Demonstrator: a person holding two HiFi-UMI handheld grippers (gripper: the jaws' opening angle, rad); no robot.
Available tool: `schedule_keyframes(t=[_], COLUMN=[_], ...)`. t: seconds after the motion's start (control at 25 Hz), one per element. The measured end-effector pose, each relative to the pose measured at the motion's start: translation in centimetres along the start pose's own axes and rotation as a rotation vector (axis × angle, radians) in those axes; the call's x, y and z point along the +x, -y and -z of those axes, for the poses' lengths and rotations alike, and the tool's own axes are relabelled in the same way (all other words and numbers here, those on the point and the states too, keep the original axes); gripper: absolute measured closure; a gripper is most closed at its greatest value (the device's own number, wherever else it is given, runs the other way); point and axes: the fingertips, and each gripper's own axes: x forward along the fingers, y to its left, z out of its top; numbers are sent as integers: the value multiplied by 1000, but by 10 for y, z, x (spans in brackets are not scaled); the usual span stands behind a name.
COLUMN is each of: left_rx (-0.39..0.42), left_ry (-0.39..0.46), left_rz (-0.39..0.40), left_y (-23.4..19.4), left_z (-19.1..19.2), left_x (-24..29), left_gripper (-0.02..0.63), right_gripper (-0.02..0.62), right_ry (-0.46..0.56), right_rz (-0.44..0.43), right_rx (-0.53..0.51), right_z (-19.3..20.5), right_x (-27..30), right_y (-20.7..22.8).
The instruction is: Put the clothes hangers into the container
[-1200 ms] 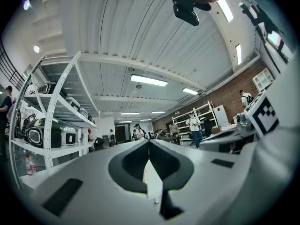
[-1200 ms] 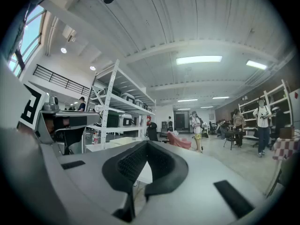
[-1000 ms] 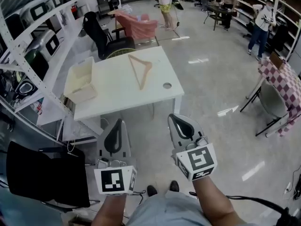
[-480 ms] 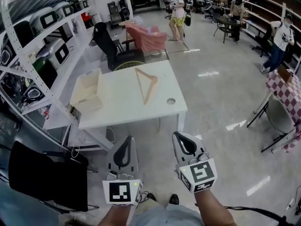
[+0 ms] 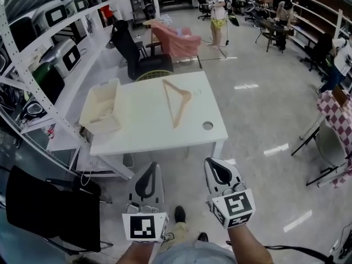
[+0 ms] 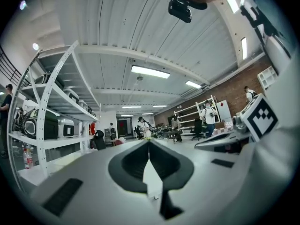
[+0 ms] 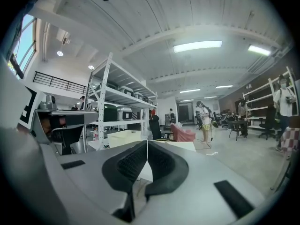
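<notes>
Both tools clenched and empty, well short of the hanger.
Head view: the left tool [image 5: 148, 169] and right tool [image 5: 218, 165] sit low in the frame over the floor, pointed at the white surface [image 5: 143, 131] at centre. A wooden clothes hanger [image 5: 177, 100] lies flat on it, with the open cream container [image 5: 88, 116] at its left end, so the hanger is likely laid out for an easy pickup. Left gripper view: the left tool [image 6: 149, 146] has its pads pressed together on nothing. Right gripper view: the right tool [image 7: 147, 149] is likewise closed and empty, and the container [image 7: 123, 136] shows beyond its tips.
</notes>
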Motion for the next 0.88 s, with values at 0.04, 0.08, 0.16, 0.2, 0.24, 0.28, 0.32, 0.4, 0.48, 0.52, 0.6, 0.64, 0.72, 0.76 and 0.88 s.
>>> schedule_keyframes(t=[0.04, 0.08, 0.16, 0.2, 0.24, 0.28, 0.32, 0.4, 0.48, 0.52, 0.6, 0.64, 0.72, 0.76, 0.88], left_rx=[-4, -8, -11, -12, -19, -32, -50, -72, -78, -76, -61, -58, -56, -51, -56], left_ry=[1, 3, 7, 9, 10, 9, 7, 8, 17, 23, 39, 49, 72, 84, 99], left_rz=[2, 5, 11, 14, 19, 25, 31, 40, 44, 44, 44, 46, 55, 59, 70], left_y=[-7, -15, -31, -40, -48, -55, -62, -77, -93, -101, -120, -127, -138, -143, -151], left_z=[3, 5, 10, 12, 14, 14, 13, 12, 12, 13, 15, 15, 14, 14, 15], left_x=[10, 20, 41, 51, 61, 71, 80, 96, 110, 117, 127, 131, 140, 145, 156], left_gripper=[594, 594, 594, 594, 594, 594, 594, 594, 594, 594, 594, 594, 594, 594, 594], right_gripper=[583, 583, 583, 583, 583, 583, 583, 583, 583, 583, 583, 583, 583, 583, 583], right_ry=[-1, -3, -8, -10, -13, -15, -18, -20, -17, -15, -9, -5, 2, 4, -1], right_rz=[1, 2, 6, 11, 17, 25, 33, 48, 61, 68, 80, 86, 98, 104, 115], right_rx=[0, -2, -11, -14, -17, -20, -21, -26, -34, -39, -49, -53, -58, -61, -74], right_z=[-1, -2, -5, -6, -7, -9, -11, -16, -23, -26, -32, -35, -40, -41, -43], right_x=[12, 25, 52, 66, 80, 92, 104, 125, 144, 153, 170, 177, 190, 194, 206], right_y=[1, 2, 4, 5, 7, 8, 10, 12, 14, 13, 11, 10, 11, 11, 12])
